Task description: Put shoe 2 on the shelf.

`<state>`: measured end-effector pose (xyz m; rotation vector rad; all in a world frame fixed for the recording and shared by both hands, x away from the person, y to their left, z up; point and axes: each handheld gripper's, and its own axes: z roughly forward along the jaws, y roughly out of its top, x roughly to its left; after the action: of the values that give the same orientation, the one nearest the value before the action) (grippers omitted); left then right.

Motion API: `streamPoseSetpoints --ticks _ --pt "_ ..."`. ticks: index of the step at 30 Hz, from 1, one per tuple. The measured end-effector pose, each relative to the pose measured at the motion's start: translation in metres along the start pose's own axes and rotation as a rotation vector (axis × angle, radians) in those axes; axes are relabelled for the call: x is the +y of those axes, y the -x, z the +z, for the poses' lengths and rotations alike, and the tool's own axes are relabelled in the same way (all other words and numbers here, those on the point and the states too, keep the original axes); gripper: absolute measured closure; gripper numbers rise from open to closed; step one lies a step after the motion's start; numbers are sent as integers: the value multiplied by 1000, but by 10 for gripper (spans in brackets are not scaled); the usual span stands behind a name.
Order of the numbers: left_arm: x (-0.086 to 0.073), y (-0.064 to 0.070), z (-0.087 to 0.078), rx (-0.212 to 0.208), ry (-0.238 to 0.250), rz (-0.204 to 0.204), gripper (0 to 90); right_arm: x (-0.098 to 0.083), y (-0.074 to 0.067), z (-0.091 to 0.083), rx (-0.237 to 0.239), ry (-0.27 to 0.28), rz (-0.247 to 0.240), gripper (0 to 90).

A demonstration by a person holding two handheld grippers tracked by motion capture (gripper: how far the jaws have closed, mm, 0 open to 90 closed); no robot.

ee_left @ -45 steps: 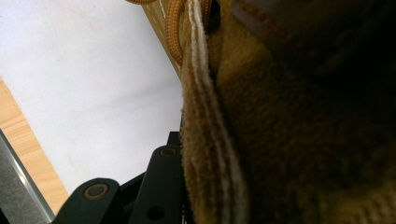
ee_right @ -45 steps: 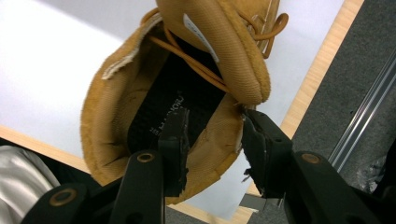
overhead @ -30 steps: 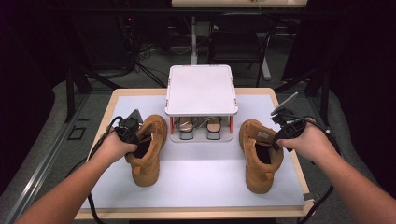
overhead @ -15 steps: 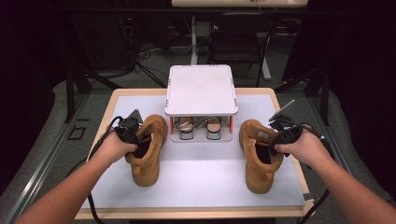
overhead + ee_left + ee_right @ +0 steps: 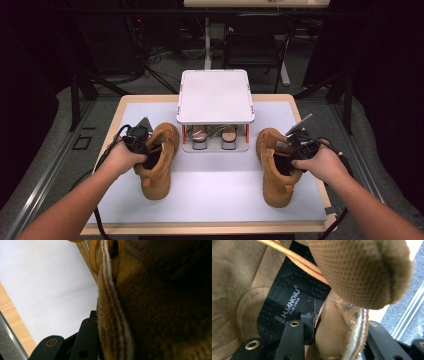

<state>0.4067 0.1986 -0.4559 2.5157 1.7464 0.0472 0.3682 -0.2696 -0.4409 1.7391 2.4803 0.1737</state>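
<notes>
High view, table (image 5: 220, 197) seen from the person's side. Left gripper (image 5: 142, 150), at 9 o'clock of the table's centre, has its jaws clamped on the collar wall of the left boot (image 5: 157, 160); in the left gripper view one black jaw lies against the outer suede of that boot (image 5: 150, 315), the other jaw hidden inside. Right gripper (image 5: 289, 154), at 3 o'clock, straddles the collar wall of the right boot (image 5: 275, 167): in the right gripper view one jaw stands inside over the black insole (image 5: 284, 302), the other outside the mesh-lined collar, and the jaws have just been closing, with that wall between them; whether the pads already press on it cannot be told. Both boots stand upright on the table, toes toward the person, well apart. Between them, at 12 o'clock, a white rack (image 5: 215, 95) holds a pair of shoes (image 5: 215, 136) side by side on its lower level, under the flat top.
</notes>
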Motion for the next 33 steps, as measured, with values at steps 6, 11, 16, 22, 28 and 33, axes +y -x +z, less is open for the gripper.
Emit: streamPoseSetpoints --ticks 6,11,16,22,28,33 --pt "0 0 0 1 -2 1 764 -1 2 7 34 14 29 688" --pt "0 0 0 0 -1 4 764 -3 5 10 42 9 44 710" --pt "1 -1 1 -12 4 5 766 -3 7 10 55 -2 45 756" --pt "-2 -3 0 -22 22 -12 811 -3 2 10 37 10 53 811" --pt "-3 -3 0 -27 30 -26 843 -3 4 9 55 5 84 841" --pt "-3 -7 -1 -43 36 -40 853 -2 7 8 87 6 117 854"
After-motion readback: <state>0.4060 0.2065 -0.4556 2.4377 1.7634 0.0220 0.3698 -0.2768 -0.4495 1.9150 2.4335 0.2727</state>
